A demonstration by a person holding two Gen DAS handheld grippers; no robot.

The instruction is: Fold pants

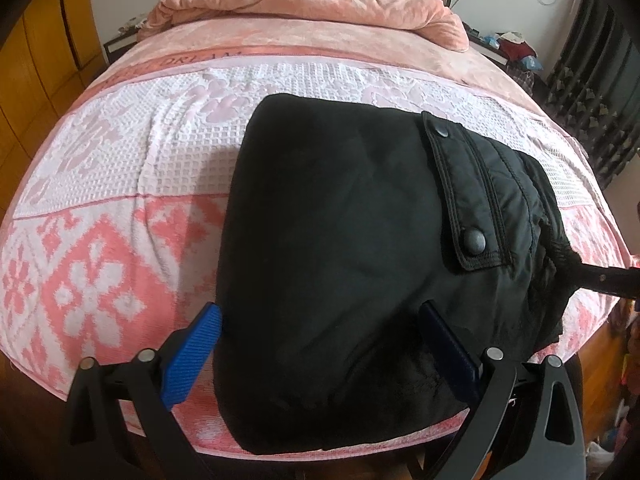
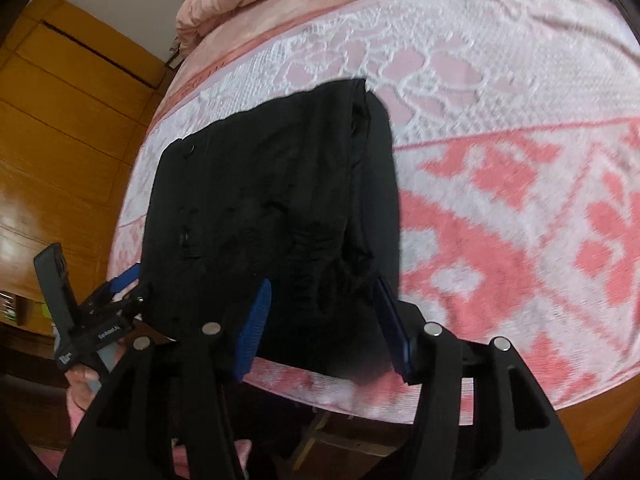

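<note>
One bed [image 1: 120,208] under a pink-and-white patterned towel blanket carries one pair of black padded pants [image 1: 340,220], folded into a compact block at its near edge. Two grippers — left gripper [image 1: 320,344] spread wide over the bundle, right gripper [image 2: 324,320] spread too, pinching nothing. Best to press the layers flat and square the edges.

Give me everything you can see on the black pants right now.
The black pants lie folded into a compact, thick bundle on the pink and white patterned blanket, near the bed's front edge. The fabric looks matte and soft; a stitched pocket flap with two dark snaps faces up. The left gripper and right gripper each stand open at the bundle's near edge, pads not pressing it.
</note>
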